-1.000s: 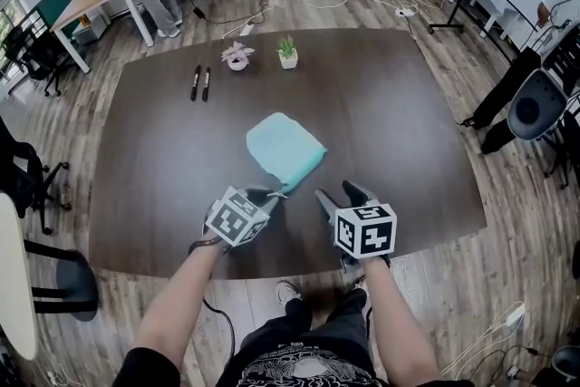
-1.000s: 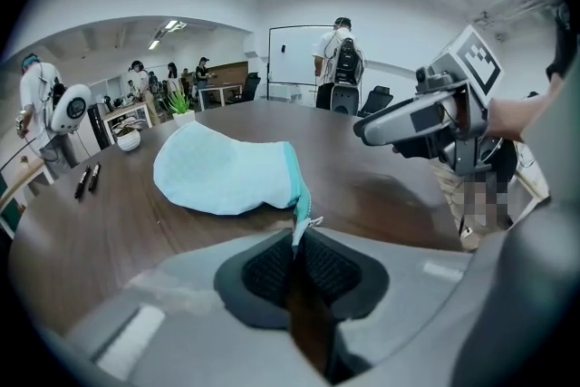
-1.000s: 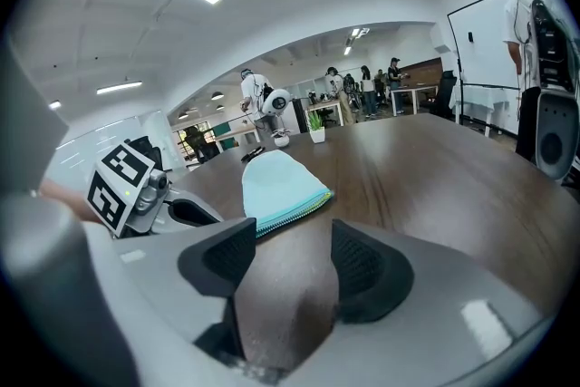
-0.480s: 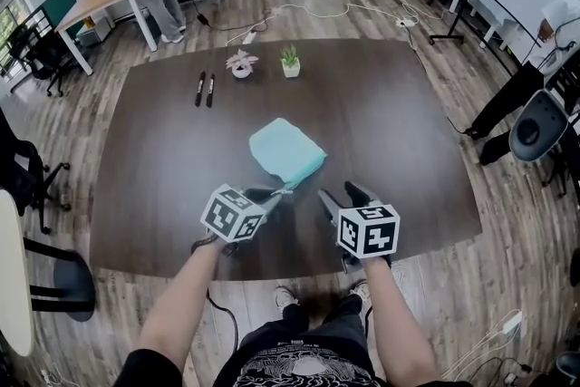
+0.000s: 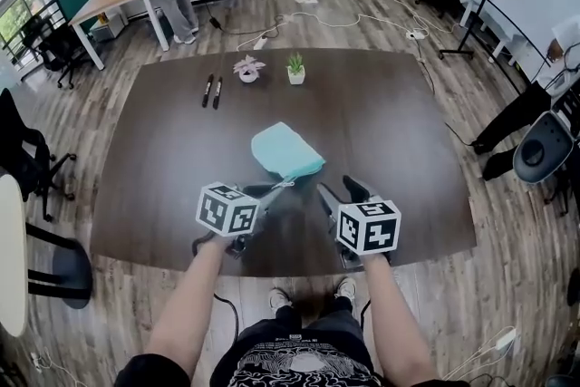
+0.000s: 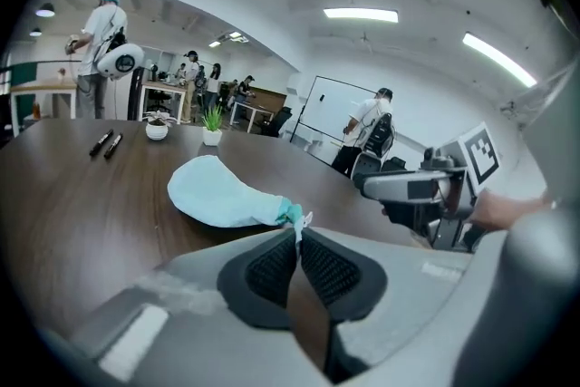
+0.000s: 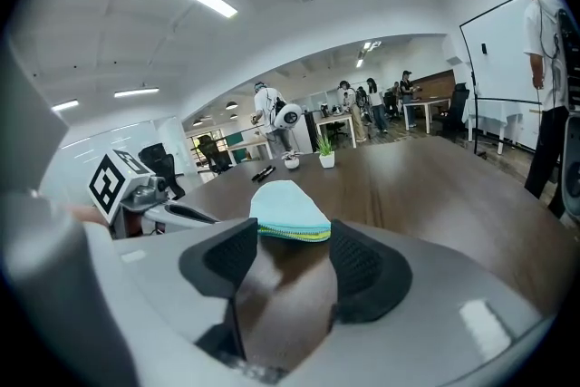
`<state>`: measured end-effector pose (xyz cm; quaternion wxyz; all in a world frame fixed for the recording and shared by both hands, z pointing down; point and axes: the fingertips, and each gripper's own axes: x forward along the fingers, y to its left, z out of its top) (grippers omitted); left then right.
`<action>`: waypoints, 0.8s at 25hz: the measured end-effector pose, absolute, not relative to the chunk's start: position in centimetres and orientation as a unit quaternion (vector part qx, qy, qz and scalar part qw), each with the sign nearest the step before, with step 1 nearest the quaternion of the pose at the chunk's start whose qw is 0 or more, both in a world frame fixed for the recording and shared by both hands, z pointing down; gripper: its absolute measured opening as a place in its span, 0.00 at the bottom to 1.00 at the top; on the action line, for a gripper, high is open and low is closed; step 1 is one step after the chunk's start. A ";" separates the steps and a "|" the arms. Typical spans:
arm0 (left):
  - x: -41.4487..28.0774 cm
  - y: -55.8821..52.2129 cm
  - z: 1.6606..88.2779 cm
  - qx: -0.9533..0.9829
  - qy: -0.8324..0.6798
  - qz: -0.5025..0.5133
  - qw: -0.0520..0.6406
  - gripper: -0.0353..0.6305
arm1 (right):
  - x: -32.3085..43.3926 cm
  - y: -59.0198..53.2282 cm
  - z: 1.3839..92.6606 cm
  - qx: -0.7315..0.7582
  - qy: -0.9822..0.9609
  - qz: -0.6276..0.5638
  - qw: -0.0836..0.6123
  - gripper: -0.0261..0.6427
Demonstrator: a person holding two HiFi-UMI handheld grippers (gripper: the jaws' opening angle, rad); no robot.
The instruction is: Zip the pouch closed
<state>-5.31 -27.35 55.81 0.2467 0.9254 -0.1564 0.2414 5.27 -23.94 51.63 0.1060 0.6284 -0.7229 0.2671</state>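
Your left gripper [image 6: 297,238], jaws just closing, pinches the zipper pull [image 6: 292,213] of the pouch [image 5: 285,149]; your right gripper [image 7: 292,242] is spread and empty, and the zip run likely remains.

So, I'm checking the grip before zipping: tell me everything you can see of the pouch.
The pouch is soft, pale turquoise fabric, lying on the dark table. Its zip edge shows yellow, green and blue stripes. Its near corner tapers to a small white pull tab, pinched by the left tool, whose jaws have just been closing. The right tool is open, clear of it.
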 end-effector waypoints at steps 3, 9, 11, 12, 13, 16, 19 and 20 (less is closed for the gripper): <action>-4.9 -27.7 54.5 0.924 -0.169 0.221 0.263 0.09 | 5.5 -24.7 51.0 0.617 -0.734 0.265 0.102 0.39; -4.4 -27.8 52.7 0.921 -0.189 0.200 0.277 0.09 | 4.7 -25.7 50.0 0.576 -0.769 0.262 0.091 0.39; -4.1 -27.4 52.2 0.920 -0.193 0.191 0.283 0.09 | 4.4 -25.8 49.9 0.563 -0.779 0.262 0.091 0.39; -4.1 -27.3 52.1 0.919 -0.194 0.187 0.287 0.09 | 4.3 -25.8 49.9 0.556 -0.784 0.261 0.090 0.39; -4.0 -27.3 51.9 0.919 -0.197 0.183 0.289 0.09 | 4.2 -25.9 49.9 0.550 -0.789 0.261 0.089 0.39; -3.9 -27.2 51.6 0.917 -0.206 0.174 0.296 0.09 | 3.7 -26.3 49.9 0.526 -0.804 0.263 0.084 0.37; -3.8 -27.0 51.6 0.914 -0.212 0.169 0.302 0.09 | 2.7 -26.1 50.1 0.491 -0.823 0.271 0.087 0.36; -3.7 -26.9 51.6 0.914 -0.213 0.168 0.303 0.09 | 2.3 -26.1 50.3 0.477 -0.830 0.274 0.089 0.37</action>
